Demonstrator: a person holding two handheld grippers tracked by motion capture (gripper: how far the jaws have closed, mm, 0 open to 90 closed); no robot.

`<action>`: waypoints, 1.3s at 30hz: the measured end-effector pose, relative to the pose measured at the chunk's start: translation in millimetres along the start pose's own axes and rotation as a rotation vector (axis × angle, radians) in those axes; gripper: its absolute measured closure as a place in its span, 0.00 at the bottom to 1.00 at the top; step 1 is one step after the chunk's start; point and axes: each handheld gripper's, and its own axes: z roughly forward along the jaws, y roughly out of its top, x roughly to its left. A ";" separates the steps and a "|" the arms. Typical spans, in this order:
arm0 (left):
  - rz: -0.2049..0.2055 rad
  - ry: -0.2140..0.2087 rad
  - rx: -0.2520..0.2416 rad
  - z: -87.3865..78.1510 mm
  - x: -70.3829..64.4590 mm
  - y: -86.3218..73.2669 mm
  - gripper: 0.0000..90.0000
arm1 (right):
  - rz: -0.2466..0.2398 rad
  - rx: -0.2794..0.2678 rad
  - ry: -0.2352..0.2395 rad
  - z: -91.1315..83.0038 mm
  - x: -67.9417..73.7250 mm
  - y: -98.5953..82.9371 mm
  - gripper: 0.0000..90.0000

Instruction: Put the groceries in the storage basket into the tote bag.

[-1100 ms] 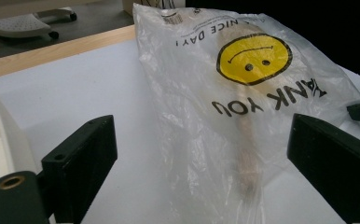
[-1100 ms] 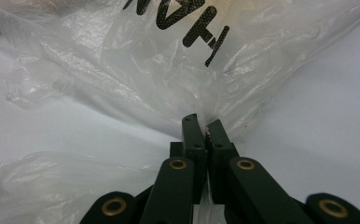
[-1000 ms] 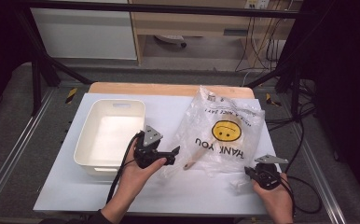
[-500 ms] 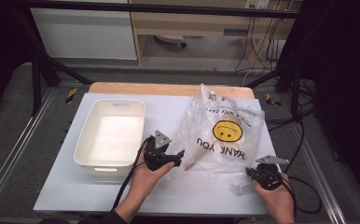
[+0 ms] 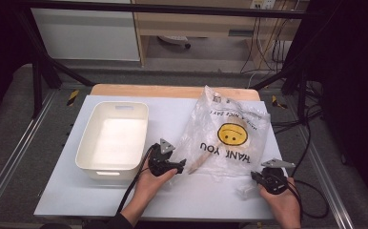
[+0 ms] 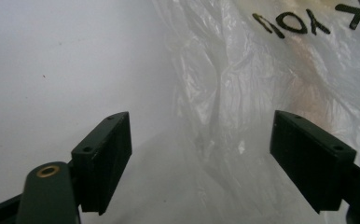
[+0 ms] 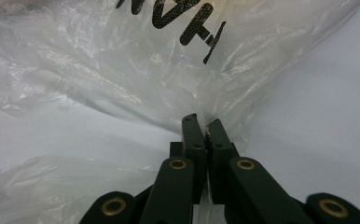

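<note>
— Where is the plastic bag found?

— It is spread over the right half of the white table, reaching from near the far edge down toward the near edge. A yellow smiley and black lettering are printed on it, and something pale brown can be made out through the film, though it cannot be identified.

— How are the jaws of the right gripper set?

— They are clenched on a pinch of the bag's near right edge; in the right gripper view the film is seen gathered between the two tips.

— And the left gripper?

— Its jaws are released and spread wide. In the left gripper view the crumpled near left side of the bag is framed between them, untouched.

— What else is carried by the table?

— A white bin is set on the left half, just beside the left gripper.
</note>
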 end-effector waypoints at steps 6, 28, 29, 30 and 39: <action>0.004 -0.030 0.014 3.6 -0.2 -5.1 0.32 | -0.001 0.001 -0.001 0.1 0.5 0.0 1.00; 0.041 -0.086 0.014 3.4 -4.8 -7.8 1.00 | -0.021 -0.011 -0.015 0.2 2.5 -1.2 0.95; 0.041 -0.086 0.014 3.3 -4.8 -7.8 1.00 | -0.025 -0.013 -0.017 0.3 2.8 -1.4 0.92; 0.041 -0.086 0.014 3.3 -4.7 -7.8 1.00 | -0.026 -0.015 -0.020 0.4 3.2 -1.6 0.90; 0.041 -0.085 0.012 3.5 -4.8 -7.9 1.00 | -0.024 -0.017 -0.053 1.2 4.9 -1.1 0.63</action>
